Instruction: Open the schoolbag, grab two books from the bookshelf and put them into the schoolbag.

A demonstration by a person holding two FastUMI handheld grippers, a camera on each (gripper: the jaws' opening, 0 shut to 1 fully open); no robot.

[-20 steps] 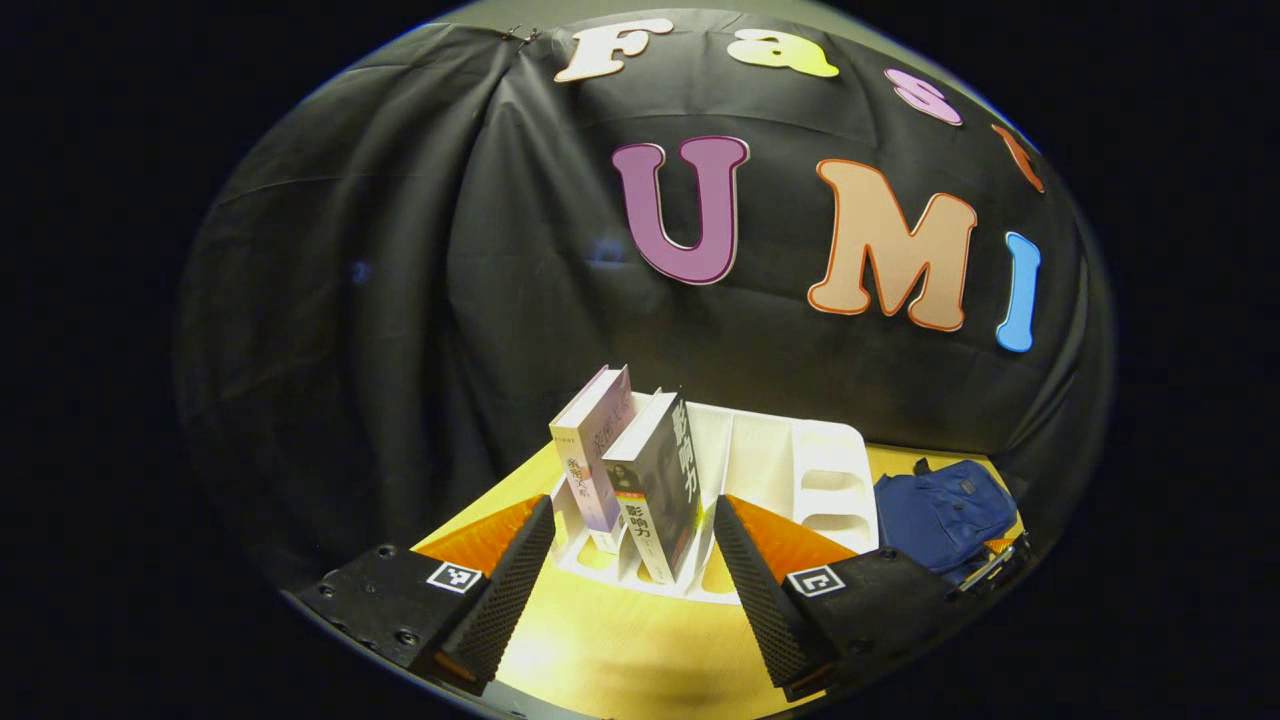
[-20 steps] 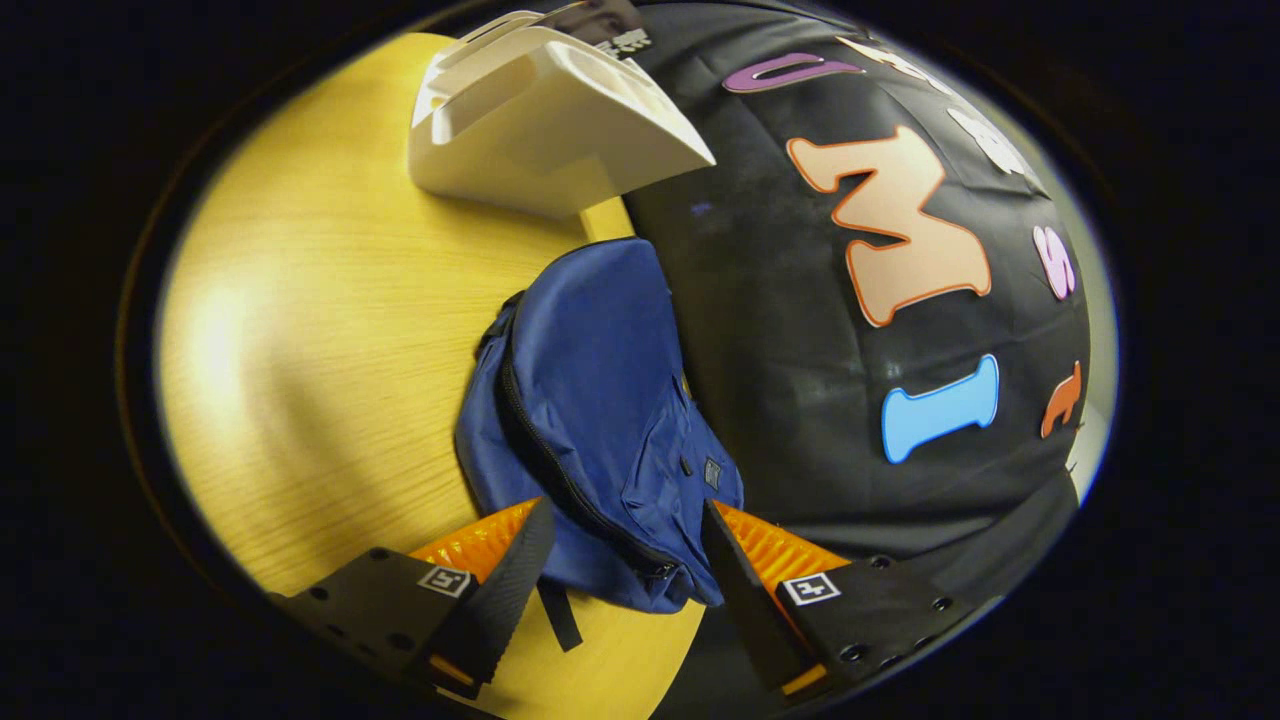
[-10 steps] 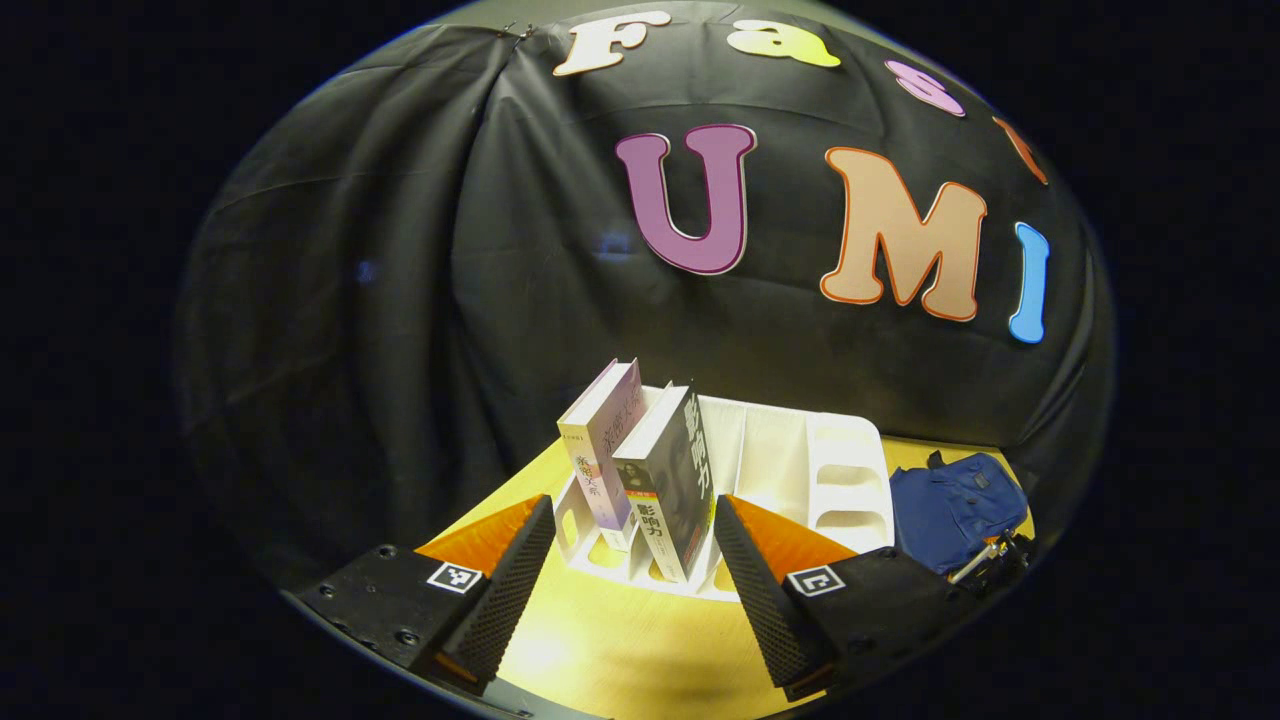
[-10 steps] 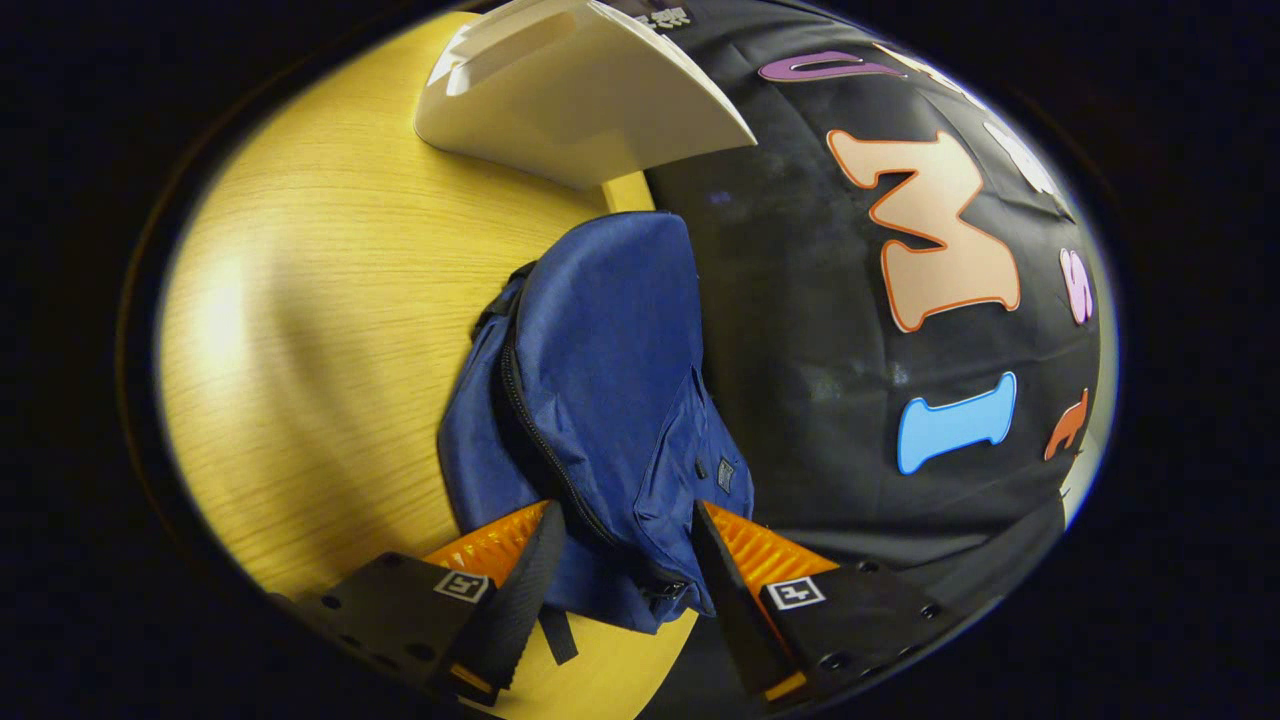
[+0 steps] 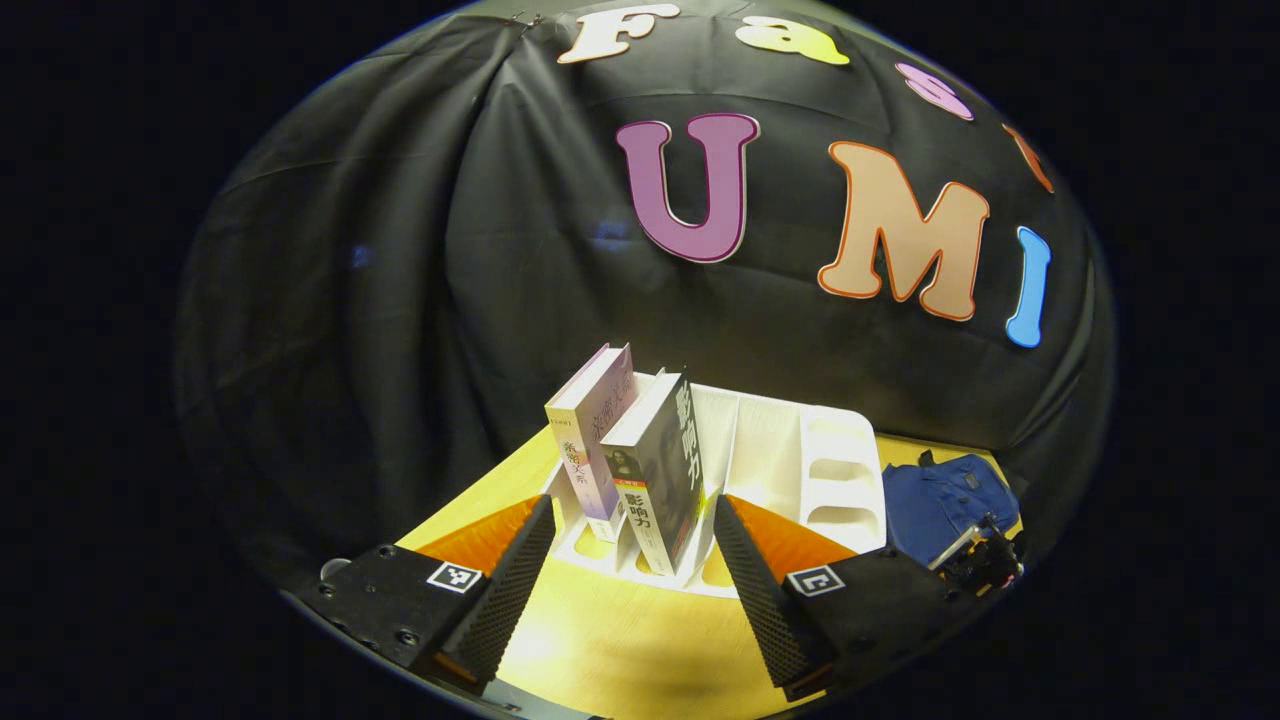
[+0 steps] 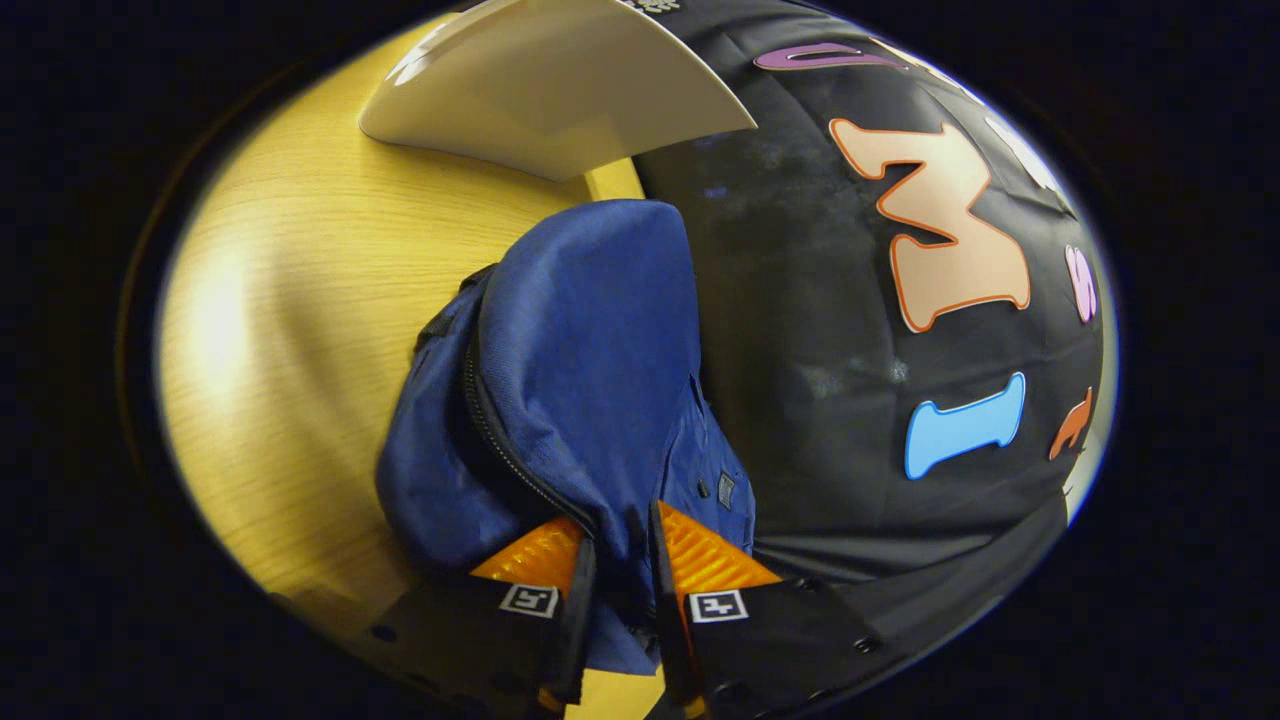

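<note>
Right gripper view: the right gripper (image 6: 620, 560) is pinched on the end of the dark zip line (image 6: 515, 450) of the blue fabric schoolbag (image 6: 580, 340), bag unopened.

Its two fingers have a fold of blue cloth clamped between them; whether the zip pull itself is caught is hidden, so it seems wise to confirm that before drawing the zip along its curve. The bag slumps on the pale wooden table (image 6: 300, 280) against the black cloth wall, near the white plastic bookshelf (image 6: 560, 90); free tabletop lies on the side away from the wall. In the left gripper view, the left gripper (image 5: 635, 570) hangs spread wide and empty before the pale-covered book (image 5: 590, 440) and dark-covered book (image 5: 660, 470) standing upright in the shelf's end slots.
</note>
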